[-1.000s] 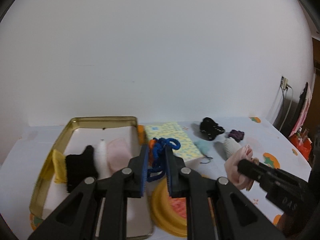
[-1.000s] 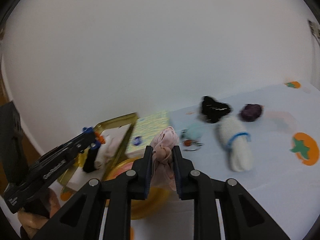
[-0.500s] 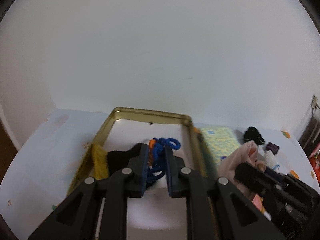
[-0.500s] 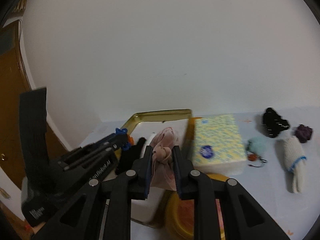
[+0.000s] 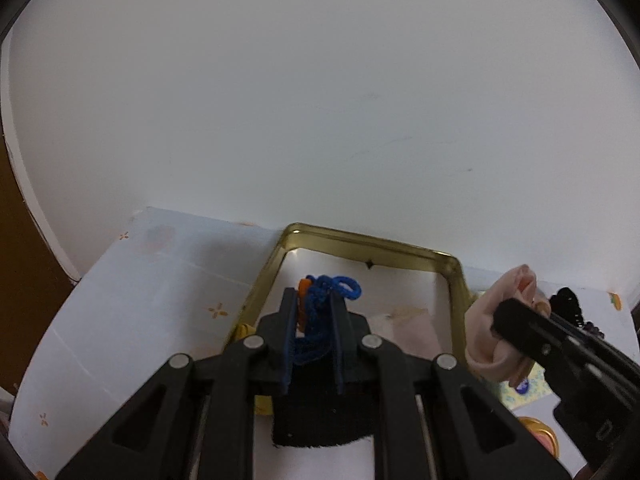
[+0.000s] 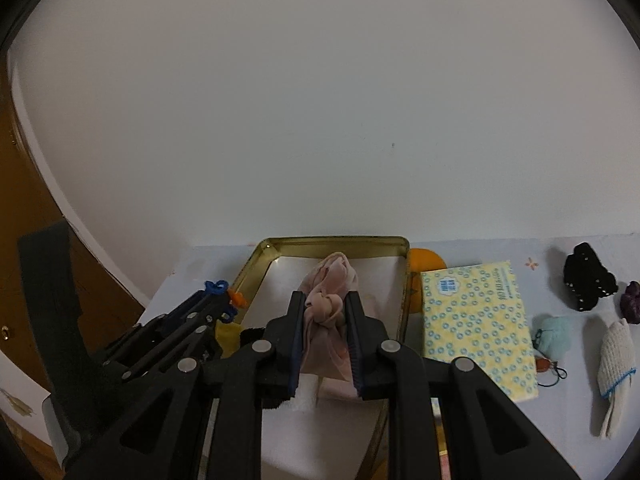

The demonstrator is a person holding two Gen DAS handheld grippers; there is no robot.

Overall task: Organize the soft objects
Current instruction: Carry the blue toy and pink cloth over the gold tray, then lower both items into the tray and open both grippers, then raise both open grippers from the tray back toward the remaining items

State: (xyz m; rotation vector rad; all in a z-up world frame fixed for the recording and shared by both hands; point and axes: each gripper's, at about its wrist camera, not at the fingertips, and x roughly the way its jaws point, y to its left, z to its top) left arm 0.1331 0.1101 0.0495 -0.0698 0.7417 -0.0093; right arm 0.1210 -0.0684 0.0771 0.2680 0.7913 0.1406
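Note:
My left gripper (image 5: pixel 313 304) is shut on a blue cord bundle (image 5: pixel 320 312) with an orange bit, held over the gold-rimmed tray (image 5: pixel 400 247). Below it in the tray lies a black cloth (image 5: pixel 320 420). My right gripper (image 6: pixel 325 304) is shut on a knotted pink cloth (image 6: pixel 330 292), also above the tray (image 6: pixel 336 241). The left gripper (image 6: pixel 226 300) shows at the tray's left side in the right wrist view. The right gripper's fingers (image 5: pixel 516 322) with the pink cloth (image 5: pixel 496 320) show at the right in the left wrist view.
To the right of the tray lie a yellow patterned tissue pack (image 6: pixel 476 320), a black item (image 6: pixel 588 280), a purple item (image 6: pixel 632 300), a pale blue pouch (image 6: pixel 554 334) and a white rolled cloth (image 6: pixel 616 364). A yellow cloth (image 6: pixel 228 334) lies at the tray's left. A white wall stands behind.
Both grippers have moved left, from beside the tissue pack to over the tray, each keeping its hold. The loose items on the right have dropped back toward the view's edge.

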